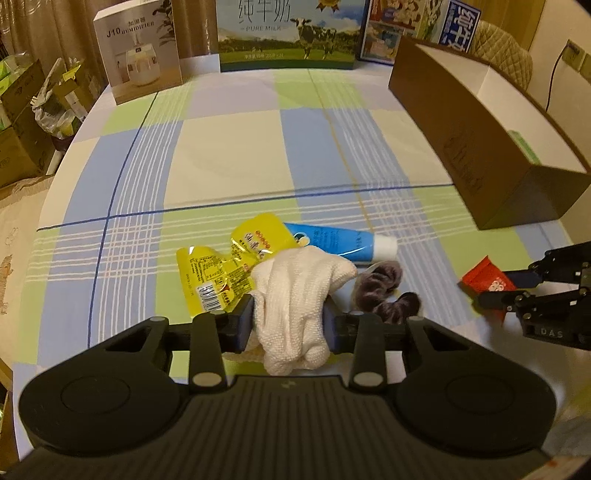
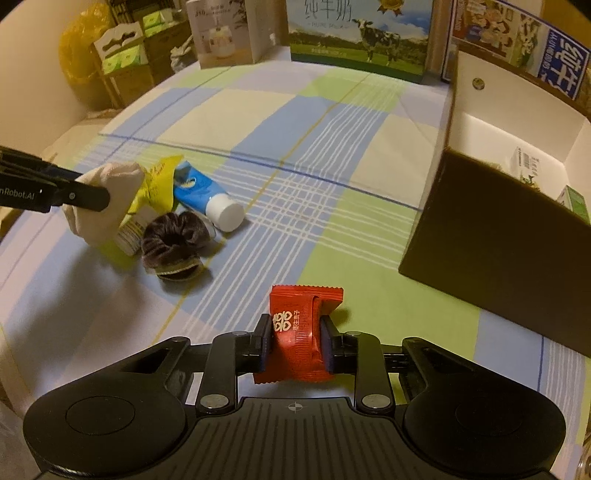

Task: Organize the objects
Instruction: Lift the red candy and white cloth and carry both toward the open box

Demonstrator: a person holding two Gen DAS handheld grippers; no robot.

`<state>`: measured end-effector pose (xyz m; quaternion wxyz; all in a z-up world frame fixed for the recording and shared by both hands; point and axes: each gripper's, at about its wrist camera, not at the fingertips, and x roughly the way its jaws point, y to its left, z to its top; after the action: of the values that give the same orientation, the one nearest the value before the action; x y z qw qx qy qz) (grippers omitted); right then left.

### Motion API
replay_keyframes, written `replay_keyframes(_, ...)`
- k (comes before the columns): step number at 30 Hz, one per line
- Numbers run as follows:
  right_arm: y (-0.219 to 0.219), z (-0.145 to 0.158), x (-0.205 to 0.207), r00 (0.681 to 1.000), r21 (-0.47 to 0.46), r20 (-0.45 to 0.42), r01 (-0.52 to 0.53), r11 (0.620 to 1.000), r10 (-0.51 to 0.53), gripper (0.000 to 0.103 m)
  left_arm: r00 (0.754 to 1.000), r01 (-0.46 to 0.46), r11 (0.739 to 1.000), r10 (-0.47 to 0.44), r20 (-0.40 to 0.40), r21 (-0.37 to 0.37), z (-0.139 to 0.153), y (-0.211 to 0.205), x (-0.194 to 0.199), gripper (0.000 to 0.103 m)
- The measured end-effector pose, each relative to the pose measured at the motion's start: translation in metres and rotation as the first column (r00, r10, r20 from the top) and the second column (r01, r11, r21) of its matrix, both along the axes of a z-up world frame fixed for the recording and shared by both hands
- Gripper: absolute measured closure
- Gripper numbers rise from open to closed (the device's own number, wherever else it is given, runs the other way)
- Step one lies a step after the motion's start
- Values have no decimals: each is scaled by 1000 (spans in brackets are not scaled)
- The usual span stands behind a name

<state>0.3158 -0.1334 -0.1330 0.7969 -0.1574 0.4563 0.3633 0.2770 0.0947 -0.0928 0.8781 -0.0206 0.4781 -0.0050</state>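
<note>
My left gripper (image 1: pixel 290 317) is shut on a white knitted cloth (image 1: pixel 299 295), held just above the table; it also shows in the right wrist view (image 2: pixel 107 199). Beyond it lie a yellow pouch (image 1: pixel 225 266), a blue tube with a white cap (image 1: pixel 340 242) and a dark brown scrunchie (image 1: pixel 380 288). My right gripper (image 2: pixel 295 343) is shut on a red snack packet (image 2: pixel 299 328), also seen in the left wrist view (image 1: pixel 484 286). An open brown cardboard box (image 1: pixel 476 147) stands at the right; it holds small green-white cartons (image 2: pixel 528 166).
A checked tablecloth (image 1: pixel 236 155) covers the table. A humidifier box (image 1: pixel 138 55), a Pure Milk carton (image 1: pixel 288 37) and other cartons (image 1: pixel 417 22) stand along the far edge. Stacked boxes (image 1: pixel 22 110) sit off the table at the left.
</note>
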Motion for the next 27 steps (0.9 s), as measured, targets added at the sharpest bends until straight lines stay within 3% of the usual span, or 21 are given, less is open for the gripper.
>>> replay_keyframes(11, -20, 34, -9, 1000, 87, -20, 15, 996, -14, 80, 999, 6, 998, -3, 45, -68, 29, -23, -8, 70)
replay_keyframes(27, -76, 93, 1, 995, 175, 11, 100, 979, -104, 80, 991, 104, 989, -94, 97, -106, 63, -100, 7, 70)
